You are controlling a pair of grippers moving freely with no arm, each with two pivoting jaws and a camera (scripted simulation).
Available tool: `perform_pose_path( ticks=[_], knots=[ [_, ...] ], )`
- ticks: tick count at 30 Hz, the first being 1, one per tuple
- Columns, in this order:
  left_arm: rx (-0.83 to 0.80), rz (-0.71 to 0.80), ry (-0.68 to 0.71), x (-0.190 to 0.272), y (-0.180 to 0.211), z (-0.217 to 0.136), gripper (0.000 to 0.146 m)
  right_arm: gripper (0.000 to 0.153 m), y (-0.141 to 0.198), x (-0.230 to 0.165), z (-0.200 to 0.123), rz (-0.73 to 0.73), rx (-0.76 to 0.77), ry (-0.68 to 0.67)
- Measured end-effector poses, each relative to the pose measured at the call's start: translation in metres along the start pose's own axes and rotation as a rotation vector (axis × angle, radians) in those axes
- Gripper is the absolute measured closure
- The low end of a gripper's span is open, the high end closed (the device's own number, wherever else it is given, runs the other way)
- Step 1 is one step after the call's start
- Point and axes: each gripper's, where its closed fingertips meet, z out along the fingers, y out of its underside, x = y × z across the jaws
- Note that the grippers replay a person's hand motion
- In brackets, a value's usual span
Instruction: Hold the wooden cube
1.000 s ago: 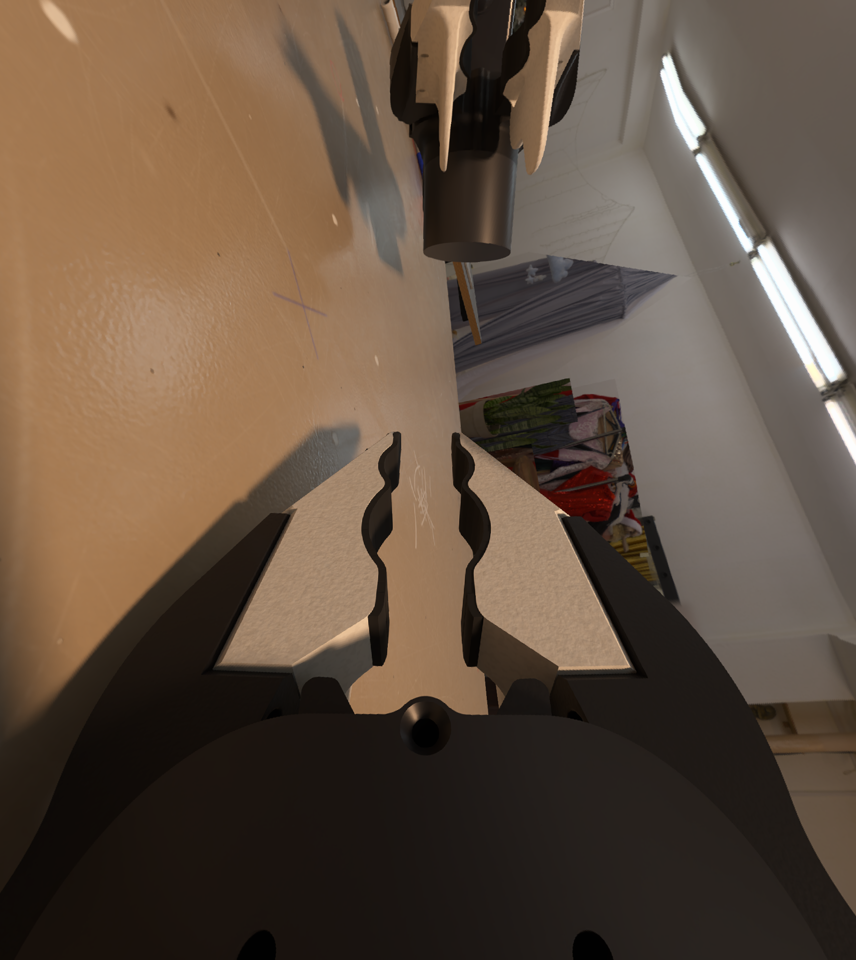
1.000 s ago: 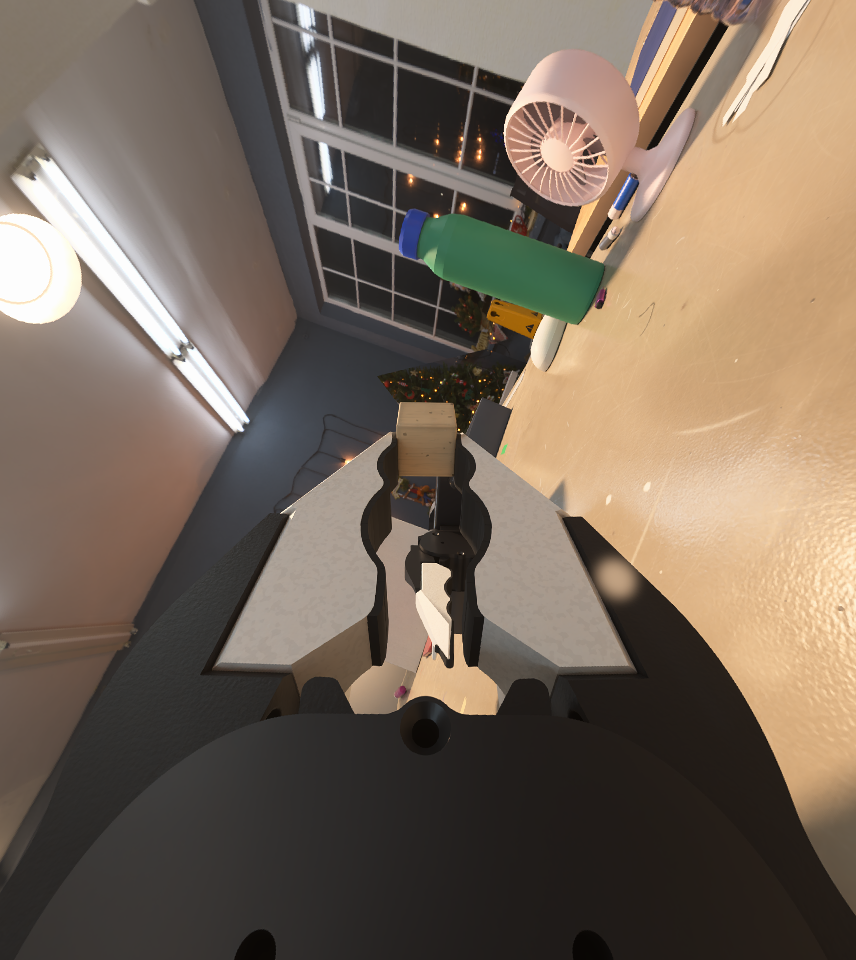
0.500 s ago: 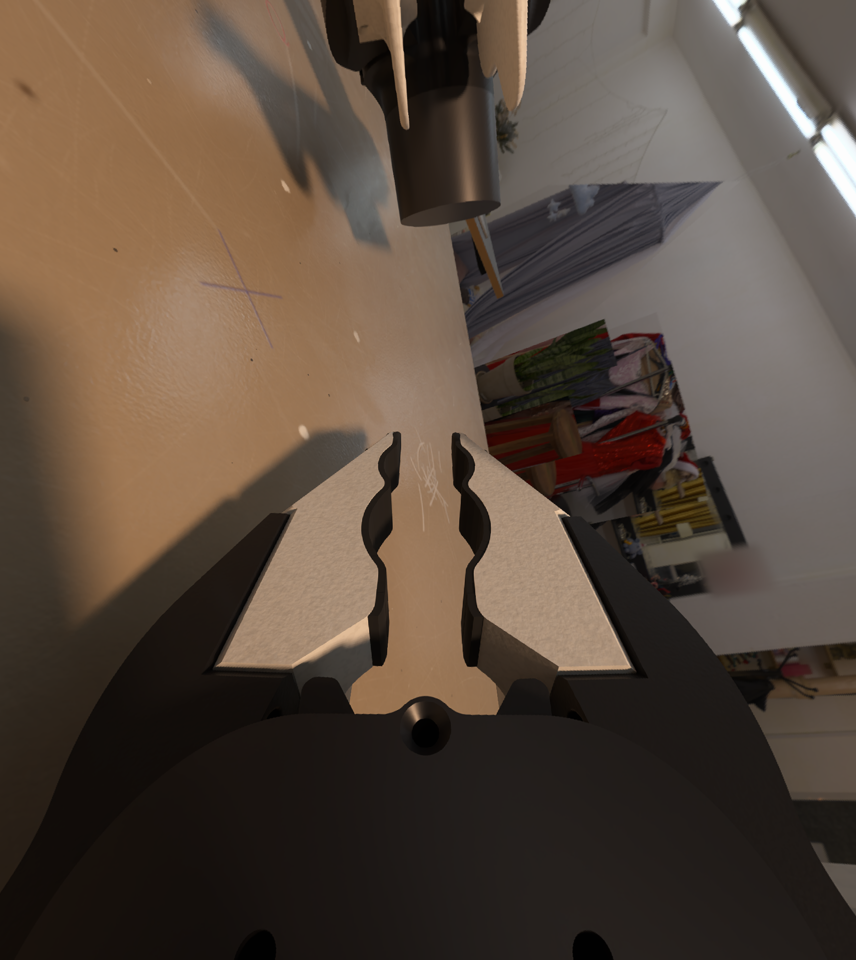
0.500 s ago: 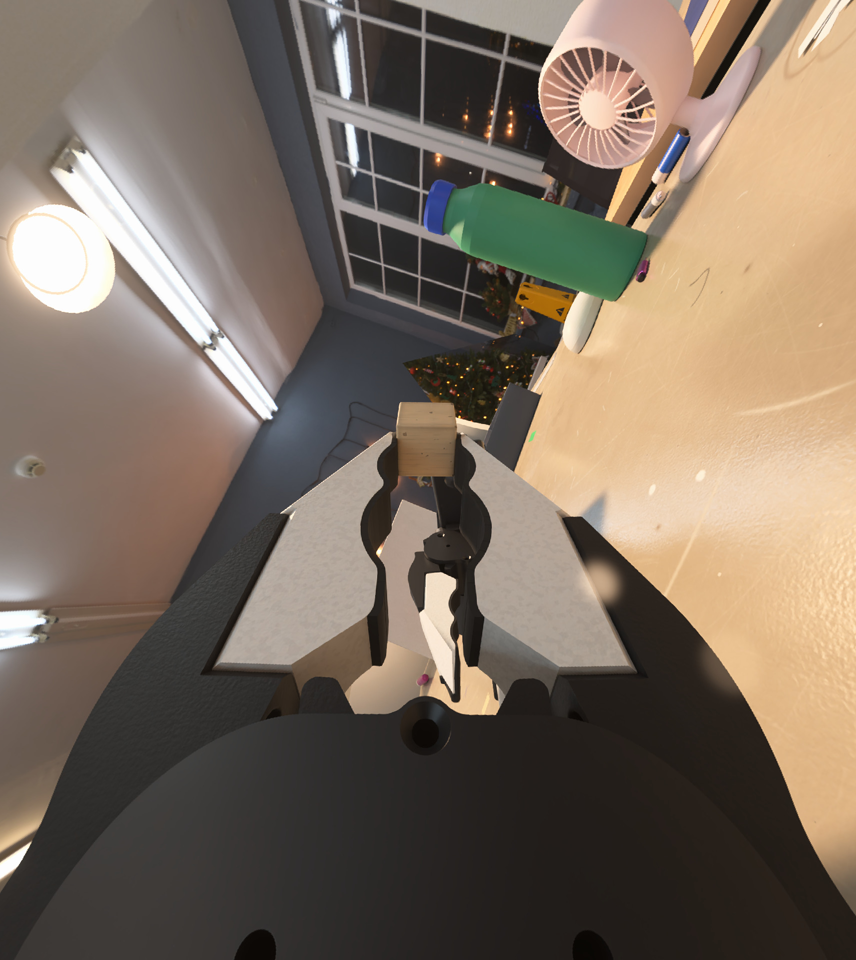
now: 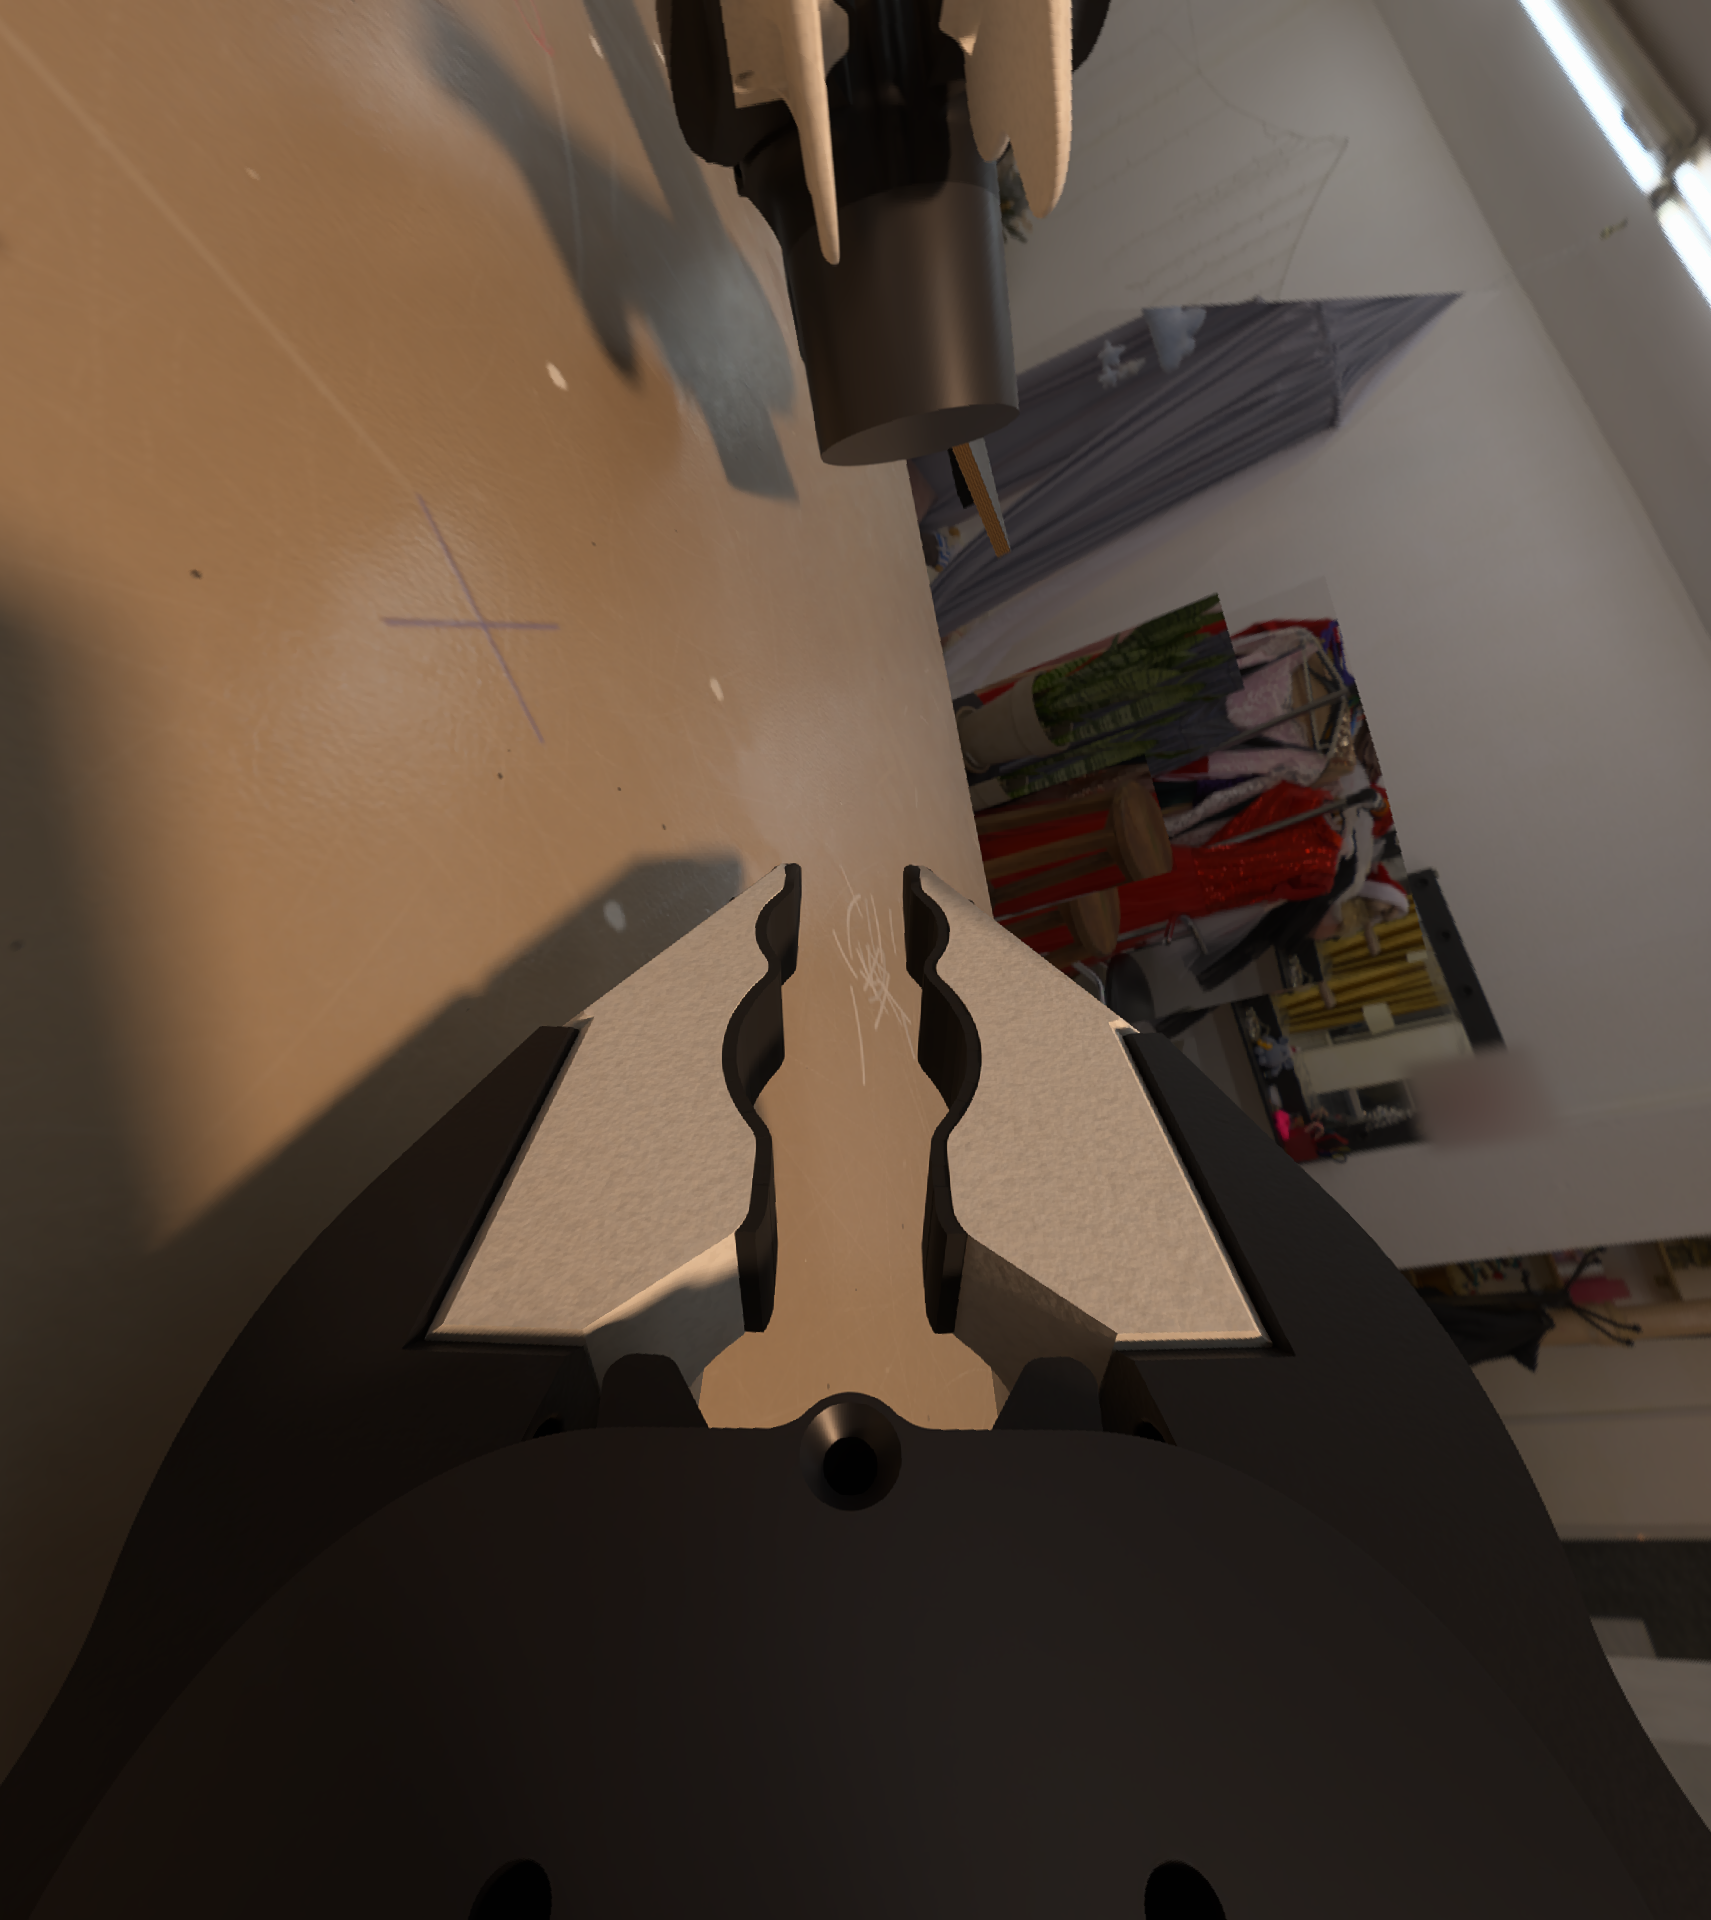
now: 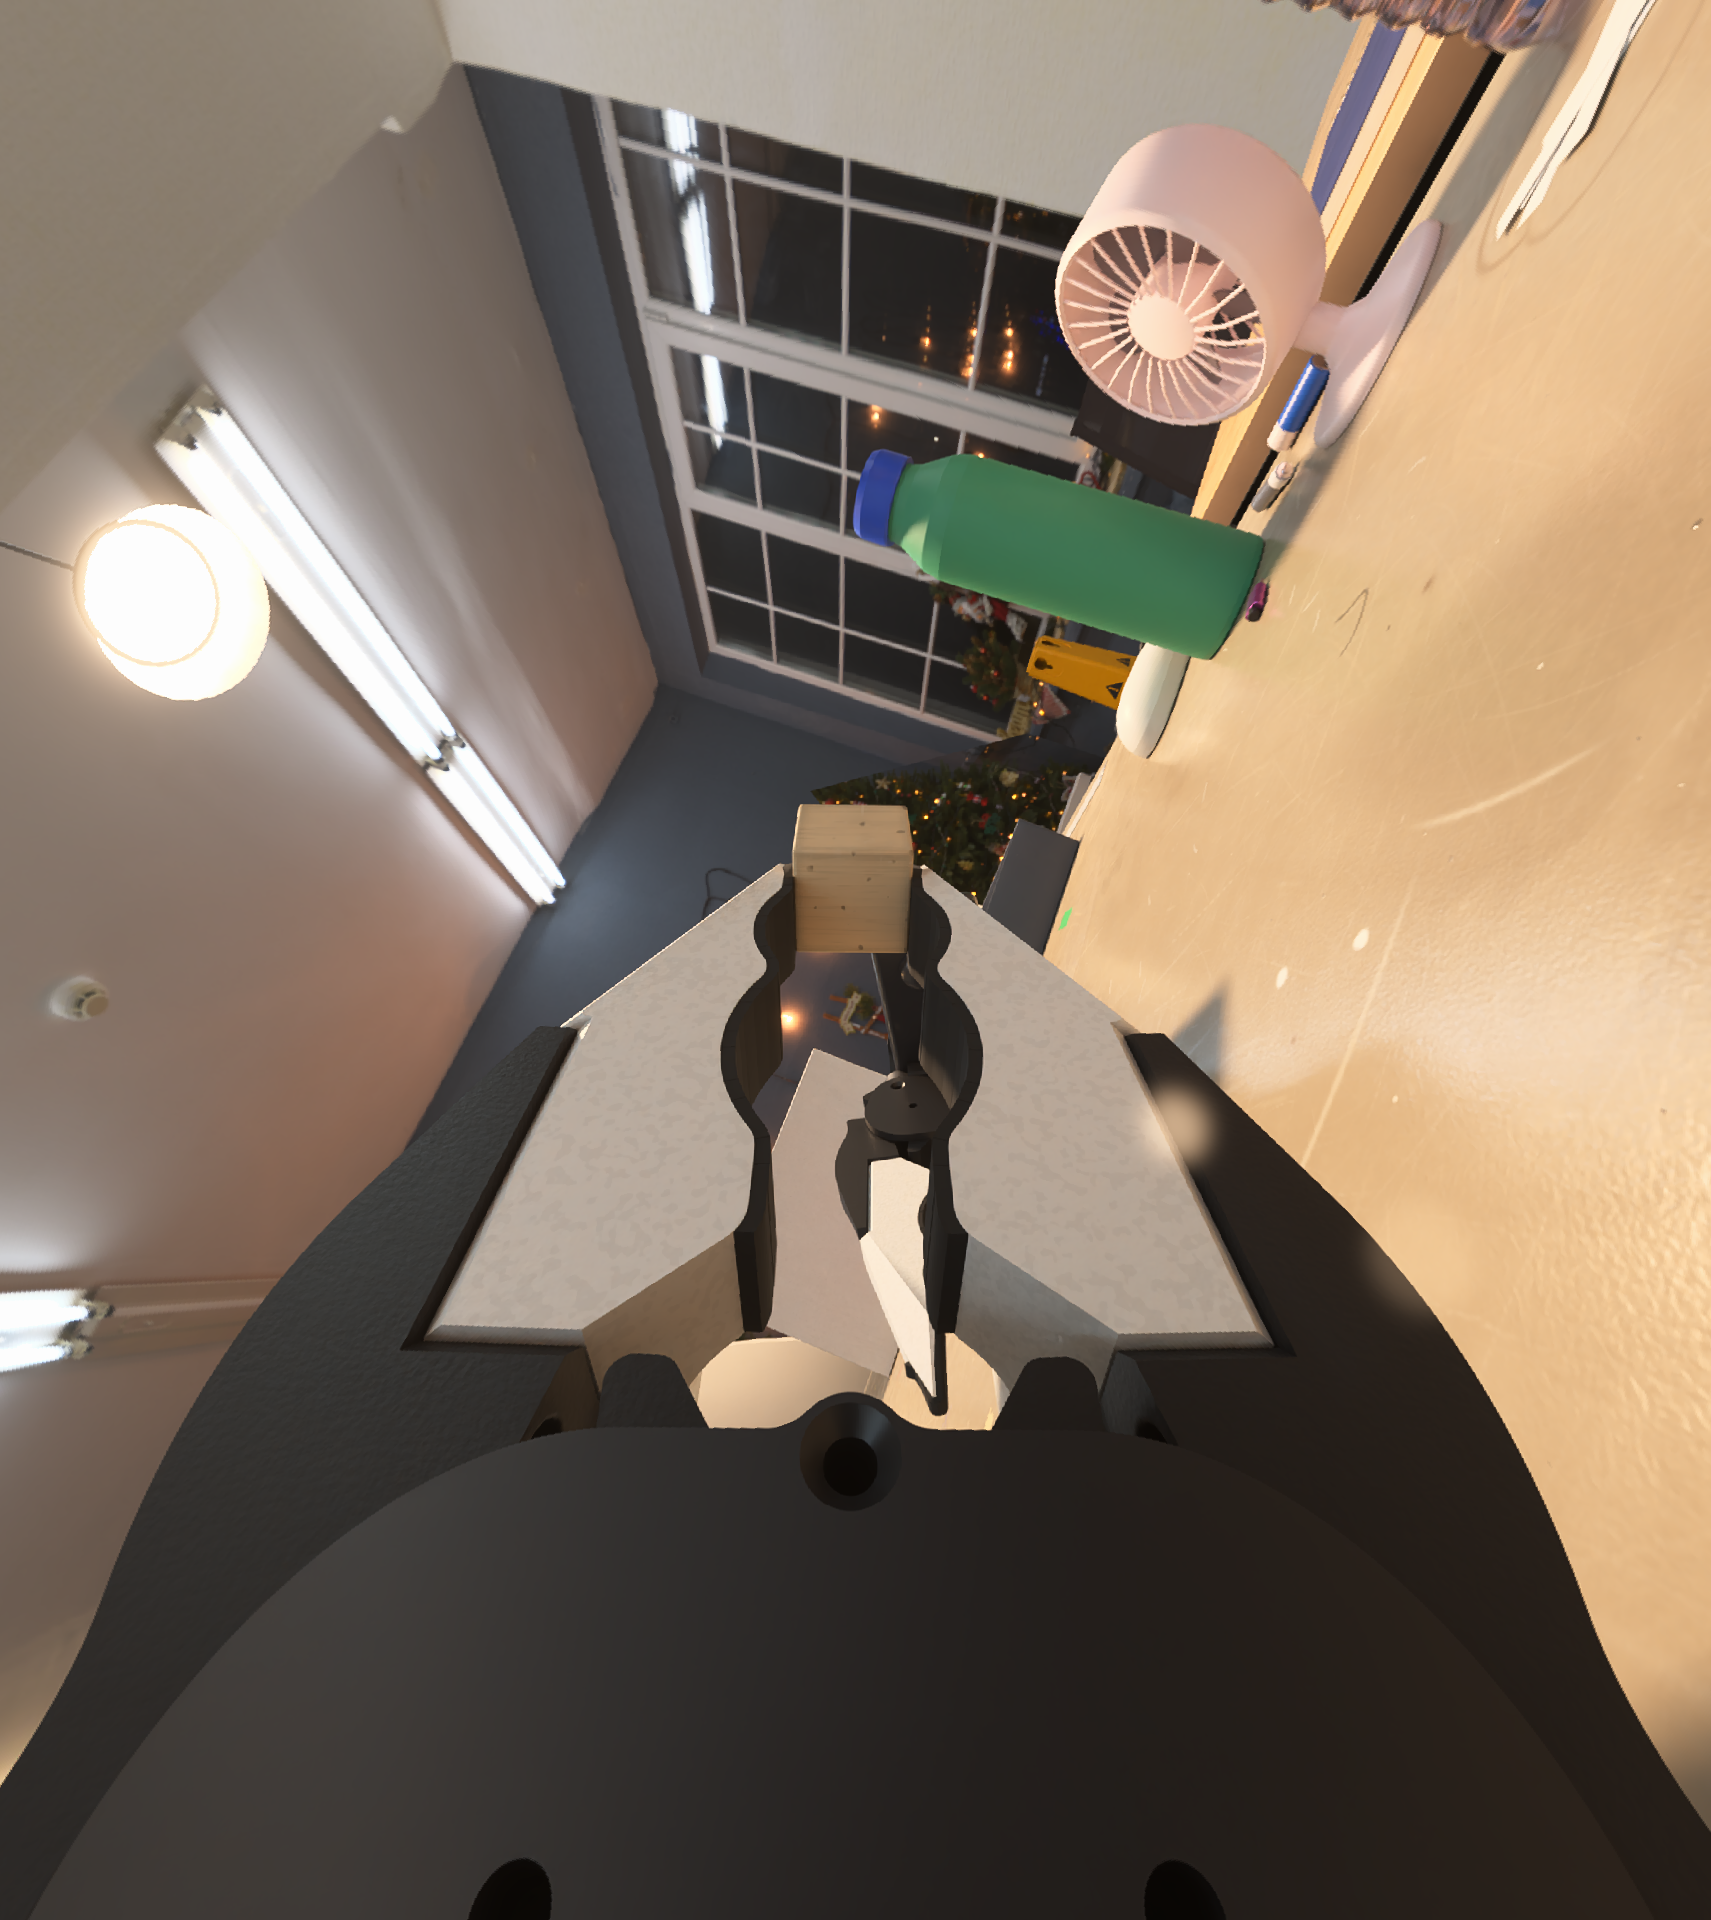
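Wooden cube (image 6: pixel 851 879) is seen clamped between the fingertips of the right gripper (image 6: pixel 851 914), raised clear of the tan tabletop (image 6: pixel 1557 935), with flat opposite faces pressed by the two pads. Pale softwood grain is shown, so the block is judged light, rigid and not fragile; its smooth faces may be somewhat slippery, and only its lower part is caught at the very tips, so a firmer bite deeper between the pads would be safer. Behind it a green bottle (image 6: pixel 1069 551) with a blue cap and a pink desk fan (image 6: pixel 1194 281) are stood well apart from it. In the left wrist view, the left gripper (image 5: pixel 851 904) is held with its jaws apart and empty over the tabletop.
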Motion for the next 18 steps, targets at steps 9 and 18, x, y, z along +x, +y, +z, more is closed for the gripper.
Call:
perform_pose_path(
  ticks=[9,18],
  knots=[
    [-0.090,0.007,0.041,0.003,-0.002,0.018,0.127,0.132,0.006,-0.001,-0.021,-0.014,0.009,0.043],
    [-0.121,-0.002,0.052,0.004,0.000,0.023,0.127,0.133,0.009,0.002,-0.027,-0.008,0.003,0.072]
  ],
)
